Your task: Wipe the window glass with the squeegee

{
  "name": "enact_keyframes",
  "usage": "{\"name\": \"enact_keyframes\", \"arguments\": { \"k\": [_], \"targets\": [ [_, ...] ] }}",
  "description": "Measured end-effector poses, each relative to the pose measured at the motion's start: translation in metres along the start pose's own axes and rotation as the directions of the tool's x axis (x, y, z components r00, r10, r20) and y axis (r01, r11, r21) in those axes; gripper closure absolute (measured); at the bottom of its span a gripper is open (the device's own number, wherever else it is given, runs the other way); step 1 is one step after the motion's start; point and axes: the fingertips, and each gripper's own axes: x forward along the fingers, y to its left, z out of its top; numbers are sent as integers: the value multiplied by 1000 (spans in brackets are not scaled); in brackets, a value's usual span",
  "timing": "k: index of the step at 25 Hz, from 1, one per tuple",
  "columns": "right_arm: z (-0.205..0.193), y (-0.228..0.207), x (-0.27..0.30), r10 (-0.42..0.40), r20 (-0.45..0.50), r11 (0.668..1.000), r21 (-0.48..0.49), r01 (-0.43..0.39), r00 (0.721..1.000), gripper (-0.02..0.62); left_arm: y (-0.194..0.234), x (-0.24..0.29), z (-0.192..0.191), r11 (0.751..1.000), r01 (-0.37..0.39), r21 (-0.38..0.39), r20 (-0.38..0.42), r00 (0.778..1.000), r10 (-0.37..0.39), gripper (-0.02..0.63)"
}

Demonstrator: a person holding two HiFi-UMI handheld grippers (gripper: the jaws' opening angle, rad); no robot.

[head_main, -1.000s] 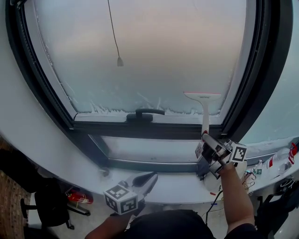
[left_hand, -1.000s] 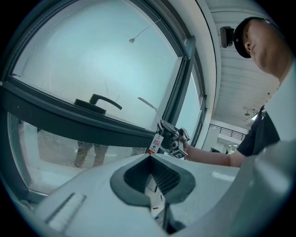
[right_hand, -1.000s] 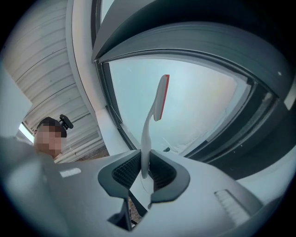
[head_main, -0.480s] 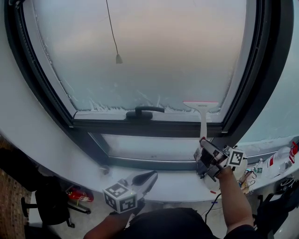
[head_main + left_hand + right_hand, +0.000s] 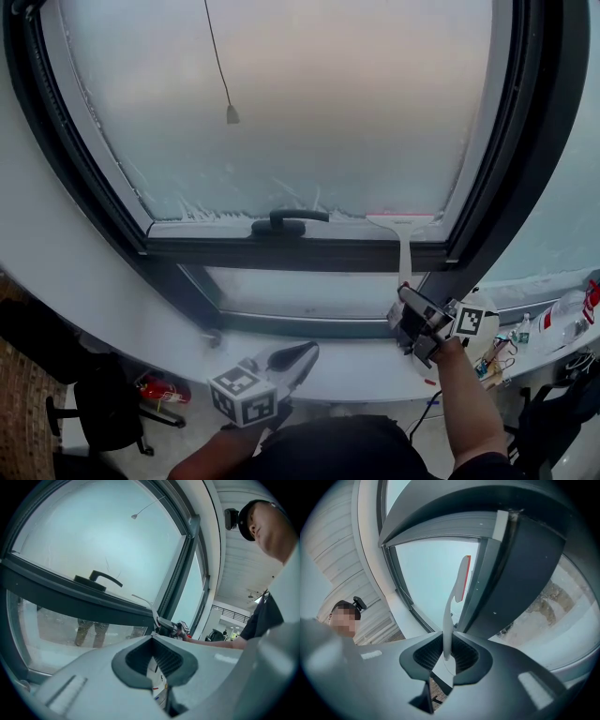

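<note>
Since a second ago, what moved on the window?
The squeegee slid down the glass to the pane's bottom edge, pulled by the right tool, still clamped on its handle. The left tool stayed shut and empty near the sill.

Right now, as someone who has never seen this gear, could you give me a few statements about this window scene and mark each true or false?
1. The right gripper grips the squeegee by its handle. True.
2. The squeegee's blade sits at the top of the glass. False: it sits at the pane's bottom edge, right of the black window handle.
3. The left gripper holds a cloth. False: nothing is between its jaws.
4. A thin cord hangs in front of the glass. True.
</note>
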Motion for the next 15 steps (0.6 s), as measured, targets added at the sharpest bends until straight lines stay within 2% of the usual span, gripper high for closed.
{"name": "enact_keyframes", "arguments": {
  "k": [15],
  "targets": [
    [-13, -17, -10, -11, -8, 998, 58, 11, 1000, 514, 2, 4, -1, 1000, -3, -7, 3, 1000, 3, 606]
  ]
}}
